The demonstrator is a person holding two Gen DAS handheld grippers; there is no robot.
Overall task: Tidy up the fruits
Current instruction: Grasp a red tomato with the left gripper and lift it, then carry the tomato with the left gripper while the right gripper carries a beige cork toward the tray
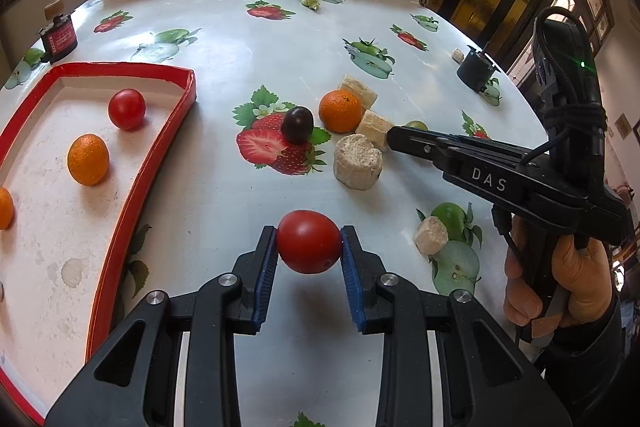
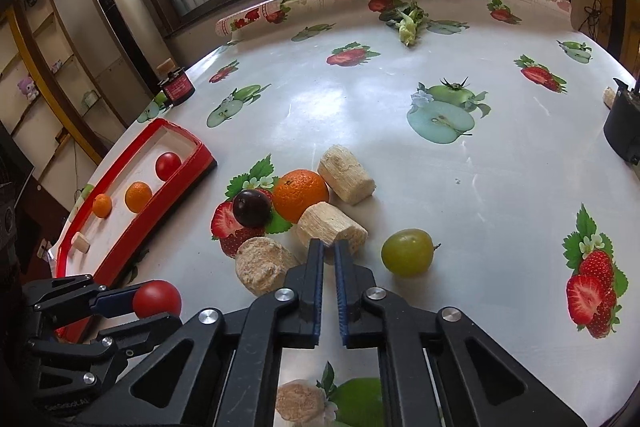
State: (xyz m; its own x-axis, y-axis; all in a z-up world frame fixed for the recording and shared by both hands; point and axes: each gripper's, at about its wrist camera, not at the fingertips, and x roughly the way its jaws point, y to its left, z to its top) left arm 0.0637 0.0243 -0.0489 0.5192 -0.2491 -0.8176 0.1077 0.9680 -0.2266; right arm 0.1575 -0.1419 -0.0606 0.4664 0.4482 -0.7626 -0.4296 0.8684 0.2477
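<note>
Held item: red tomato [image 1: 309, 242], small, round, smooth-skinned; clamped between the blue pads [image 1: 267, 273] of the left gripper [image 1: 309, 247], lifted clear of the tablecloth [image 1: 248, 59], shadow beneath.
Handling: judged light, soft, easily bruised, skin slippery; grip lies across its widest part, which looks the safest hold; gentle pressure advised.
Position to gripper: centred at the fingertips, both pads touching its sides.
Destination: red-rimmed tray [image 1: 182, 115], to the left, near; already holds a second tomato [image 1: 127, 109] and two small oranges [image 1: 88, 159].
Right gripper [image 2: 329, 251]: fingers nearly together, a narrow gap showing, nothing between them; hovers just short of a pale cut chunk [image 2: 332, 227].
Loose fruit: large orange [image 2: 301, 194], dark plum [image 2: 252, 207] touching it, green grape [image 2: 407, 251] just beside the right gripper.
Other pieces: further pale chunks among the fruit; not identifiable.
</note>
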